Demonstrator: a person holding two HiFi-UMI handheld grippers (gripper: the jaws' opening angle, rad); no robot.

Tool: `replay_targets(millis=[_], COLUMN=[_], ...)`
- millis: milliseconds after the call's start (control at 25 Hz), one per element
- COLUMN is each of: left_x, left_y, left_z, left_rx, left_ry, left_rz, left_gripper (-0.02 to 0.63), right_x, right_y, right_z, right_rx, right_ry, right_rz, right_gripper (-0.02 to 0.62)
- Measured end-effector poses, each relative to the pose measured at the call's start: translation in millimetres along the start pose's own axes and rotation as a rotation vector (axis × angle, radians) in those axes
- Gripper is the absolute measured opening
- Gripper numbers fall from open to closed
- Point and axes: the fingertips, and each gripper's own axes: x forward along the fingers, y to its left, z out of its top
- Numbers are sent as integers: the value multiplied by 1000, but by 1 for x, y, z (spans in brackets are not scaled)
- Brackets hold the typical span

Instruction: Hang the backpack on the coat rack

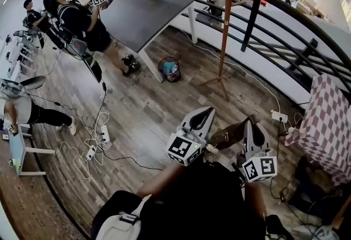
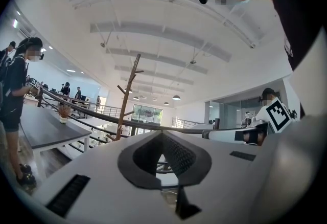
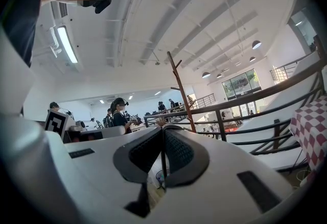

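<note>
Two devices are recorded in the head view, the left hand-held gripper (image 1: 207,112) and the right hand-held gripper (image 1: 252,124), held over a cable-strewn wooden floor (image 1: 153,102). The coat rack (image 1: 225,25) stands well apart, beside the railing (image 1: 285,9). A dark bulk at the lower edge is taken to be the backpack (image 1: 203,200). In the left gripper view, the jaws are seen closed and empty. In the right gripper view, the same is noted.

Wood floor (image 1: 159,102) here: coat rack (image 1: 225,20) standing on it, power strips (image 1: 105,133), small bin (image 1: 169,68).
</note>
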Motion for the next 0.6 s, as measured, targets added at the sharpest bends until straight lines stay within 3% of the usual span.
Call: replay_targets(millis=[600], left_x=[69], left_y=[58], left_z=[8], left_rx=[-3], left_ry=[-2], left_rz=[-81], left_gripper=[6], right_x=[74], right_y=[-21], right_z=[3], right_rx=[-8], right_ry=[-5], right_rz=[-25], right_gripper=[26])
